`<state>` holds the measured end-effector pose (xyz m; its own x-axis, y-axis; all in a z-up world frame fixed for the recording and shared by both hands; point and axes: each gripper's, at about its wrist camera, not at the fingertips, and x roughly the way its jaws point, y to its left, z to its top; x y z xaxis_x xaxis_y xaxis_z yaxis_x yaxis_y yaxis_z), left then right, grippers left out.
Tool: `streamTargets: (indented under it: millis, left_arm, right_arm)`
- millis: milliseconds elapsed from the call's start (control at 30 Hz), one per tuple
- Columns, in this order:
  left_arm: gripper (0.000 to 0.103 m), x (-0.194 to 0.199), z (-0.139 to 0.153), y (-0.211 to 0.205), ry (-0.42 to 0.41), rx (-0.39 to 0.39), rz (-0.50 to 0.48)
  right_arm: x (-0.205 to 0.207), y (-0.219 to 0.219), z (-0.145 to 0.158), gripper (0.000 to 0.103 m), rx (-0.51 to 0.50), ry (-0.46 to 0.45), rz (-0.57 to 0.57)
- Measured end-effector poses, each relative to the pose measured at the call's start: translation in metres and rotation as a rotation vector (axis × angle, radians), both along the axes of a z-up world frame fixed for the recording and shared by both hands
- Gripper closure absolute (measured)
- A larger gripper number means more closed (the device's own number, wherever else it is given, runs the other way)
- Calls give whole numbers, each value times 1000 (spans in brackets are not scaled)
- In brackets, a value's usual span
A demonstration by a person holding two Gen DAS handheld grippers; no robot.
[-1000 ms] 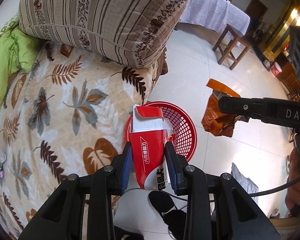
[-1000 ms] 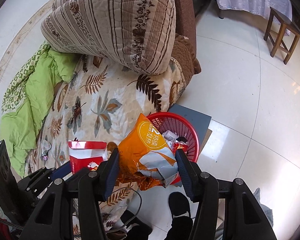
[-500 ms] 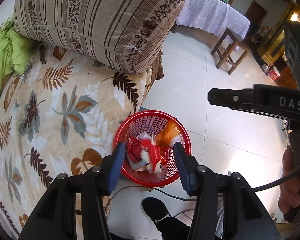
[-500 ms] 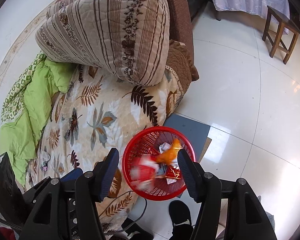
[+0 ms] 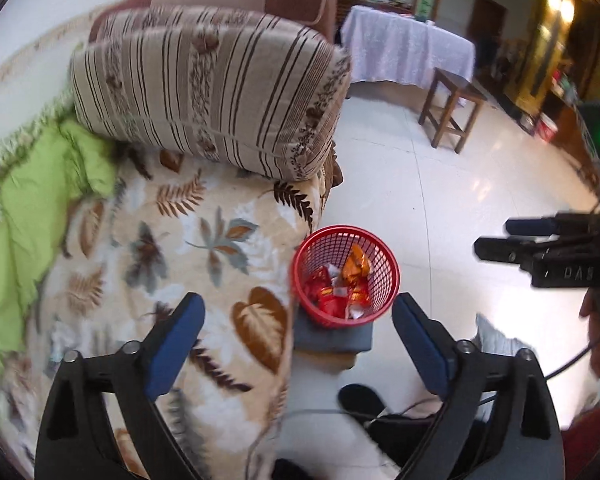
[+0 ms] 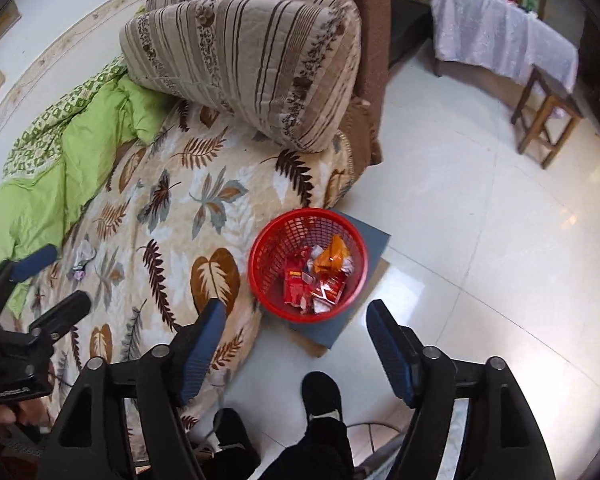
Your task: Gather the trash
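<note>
A red mesh basket stands on a grey board beside the bed. Inside lie a red carton, an orange snack bag and other wrappers. My left gripper is open and empty, above and in front of the basket; it also shows in the right wrist view. My right gripper is open and empty, above the basket's near side; it also shows in the left wrist view. A small crumpled scrap lies on the bedspread at the left.
The bed with a leaf-print spread, a striped cushion and a green quilt fills the left. A wooden stool and a cloth-covered table stand on the tiled floor. The person's black shoes are below.
Both grippers let go of their trash: the red carton and orange bag dropped into the basket. Both jaws opened wide and the grippers rose away from the basket.
</note>
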<state>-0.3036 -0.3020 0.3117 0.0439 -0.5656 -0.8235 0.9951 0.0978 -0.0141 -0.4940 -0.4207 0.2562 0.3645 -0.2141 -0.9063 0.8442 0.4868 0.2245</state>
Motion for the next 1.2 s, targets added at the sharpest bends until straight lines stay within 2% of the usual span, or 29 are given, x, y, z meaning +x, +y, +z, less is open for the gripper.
streamTargets:
  millis: [67,167,233,367,467,700,1000,1100,1200]
  left_arm:
    - [5,4,14,21,-27,-5,-14]
    - [5,12,33,43,-18,-55,-12]
    - [5,15,45,48,-18,-72,-31]
    - [5,12,72,58,-106,-132,-77]
    - [5,8,85,67,-114,-156,-90]
    - [5,10,92,75,-53,-151,-110]
    - [5,1,97,77,-138,-173,-93]
    - [5,-4,93,73,-189,-144,-90]
    - [5,-11,97,75,-244,-169,-86]
  right_arm:
    - [-5,20,18,20,-29,21,-42]
    - [-4,41,41,19,-101,72,-57]
    - [-5,50,54,18,-127,64,-75]
    - [-5,69,76,18,-179,60,-91]
    - [-2,83,89,18,-237,84,-65]
    - [0,104,106,17,-311,102,-38]
    - [0,104,110,17,-321,100,-40]
    - [-1,105,110,17,-319,100,-40]
    - [0,101,112,17,-316,100,-37]
